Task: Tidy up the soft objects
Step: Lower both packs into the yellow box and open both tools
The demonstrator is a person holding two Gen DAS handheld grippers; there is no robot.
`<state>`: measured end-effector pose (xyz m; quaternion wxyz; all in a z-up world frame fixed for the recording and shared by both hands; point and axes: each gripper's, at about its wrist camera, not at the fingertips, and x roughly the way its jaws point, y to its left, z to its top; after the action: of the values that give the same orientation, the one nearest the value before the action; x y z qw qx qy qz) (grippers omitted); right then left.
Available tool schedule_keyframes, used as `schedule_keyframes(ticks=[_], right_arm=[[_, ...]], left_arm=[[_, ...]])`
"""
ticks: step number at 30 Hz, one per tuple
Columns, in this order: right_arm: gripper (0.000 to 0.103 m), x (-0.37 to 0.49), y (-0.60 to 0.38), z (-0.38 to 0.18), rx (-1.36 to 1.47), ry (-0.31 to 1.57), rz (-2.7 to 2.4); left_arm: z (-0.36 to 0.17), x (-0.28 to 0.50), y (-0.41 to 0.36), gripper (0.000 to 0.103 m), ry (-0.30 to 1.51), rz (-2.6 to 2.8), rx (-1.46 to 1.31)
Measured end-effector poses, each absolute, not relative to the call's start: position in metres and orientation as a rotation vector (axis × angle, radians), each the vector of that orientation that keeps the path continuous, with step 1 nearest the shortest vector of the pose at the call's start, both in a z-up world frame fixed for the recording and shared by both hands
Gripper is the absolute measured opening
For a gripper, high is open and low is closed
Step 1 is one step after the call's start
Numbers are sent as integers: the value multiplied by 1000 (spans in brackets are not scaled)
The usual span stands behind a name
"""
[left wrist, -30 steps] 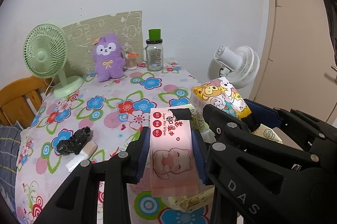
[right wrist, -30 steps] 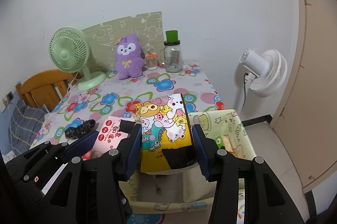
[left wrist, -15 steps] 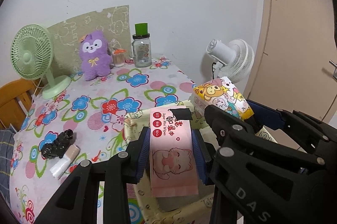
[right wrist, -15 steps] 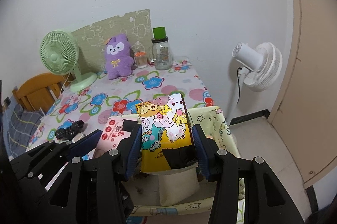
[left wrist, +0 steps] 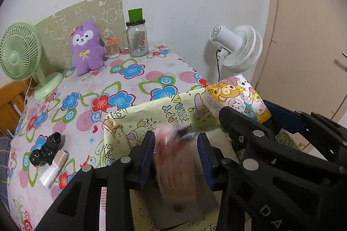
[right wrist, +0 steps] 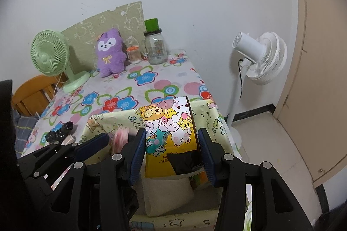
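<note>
Pink and blurred, the wet wipes pack [left wrist: 176,157] is between the blue pads of the left gripper [left wrist: 176,158], whose jaws are opening at this moment; because of the blur I cannot tell if the pads press on it or not. The pack is over the open mouth of the yellow-green cartoon storage bin [left wrist: 173,113], which stands at the near edge of the table with the flower tablecloth [left wrist: 121,87]. Its long axis runs along the fingers, and its far end points toward the far wall of the bin.

The right gripper [right wrist: 171,149] is pinching the yellow cartoon tissue pack [right wrist: 169,131] from both sides, the pads flat on its left and right faces. This pack also is over the bin [right wrist: 208,113], just to the right of the pink one [right wrist: 120,137]. Its long axis follows the fingers, the far end raised and pointing away toward the table, the near end with a black patch low inside the bin.
</note>
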<state>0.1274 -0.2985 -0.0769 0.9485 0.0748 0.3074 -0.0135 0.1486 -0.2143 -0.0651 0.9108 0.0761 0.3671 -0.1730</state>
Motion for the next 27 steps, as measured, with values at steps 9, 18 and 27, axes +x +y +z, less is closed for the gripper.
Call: schedule_keyframes(ticks=[9,18,27], right_arm=[[51,132,-302,-87,163,651,-25],[52,131,-298,-88,180,659,-1],[67,127,-286,-85,160,659,7]], left_arm=[[-68,144,-218,84,760,-358,198],[-67,138,-212,88,758,-343,204],[-63,131,-202,93,740,-356,188]])
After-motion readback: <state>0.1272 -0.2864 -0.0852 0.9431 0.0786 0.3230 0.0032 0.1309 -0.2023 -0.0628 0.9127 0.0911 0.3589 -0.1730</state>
